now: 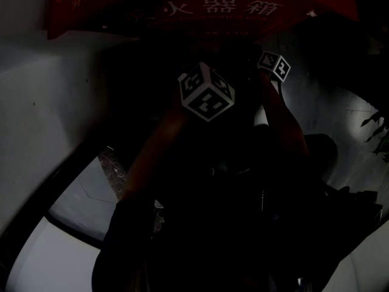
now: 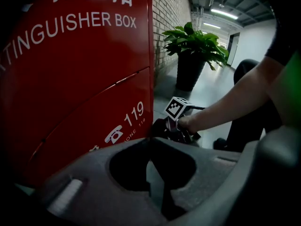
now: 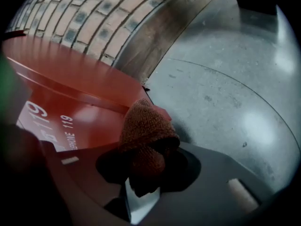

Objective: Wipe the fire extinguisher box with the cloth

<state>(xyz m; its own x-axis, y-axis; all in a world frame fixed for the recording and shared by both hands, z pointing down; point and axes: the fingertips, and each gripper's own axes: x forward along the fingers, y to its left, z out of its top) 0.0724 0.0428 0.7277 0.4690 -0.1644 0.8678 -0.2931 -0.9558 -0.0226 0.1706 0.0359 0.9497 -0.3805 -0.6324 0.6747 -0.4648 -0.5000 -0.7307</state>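
Holding a brown cloth (image 3: 147, 126) at the corner edge of the red fire extinguisher box (image 3: 70, 76), right gripper (image 3: 143, 171) jaws clamped on it. Left gripper (image 2: 151, 147) jaws together, empty, just beside box front. Potted plant (image 2: 193, 44) behind.

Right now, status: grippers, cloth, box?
Right gripper shut on brown cloth, at red box front edge. Left gripper shut, empty, beside box front. Nothing between cloth and box.

Site was an indoor corridor of a public building: brick wall (image 2: 168, 14), polished grey floor (image 3: 225, 79), potted plant (image 2: 193, 44), ceiling strip lights (image 2: 225, 13), red extinguisher box (image 2: 70, 79).
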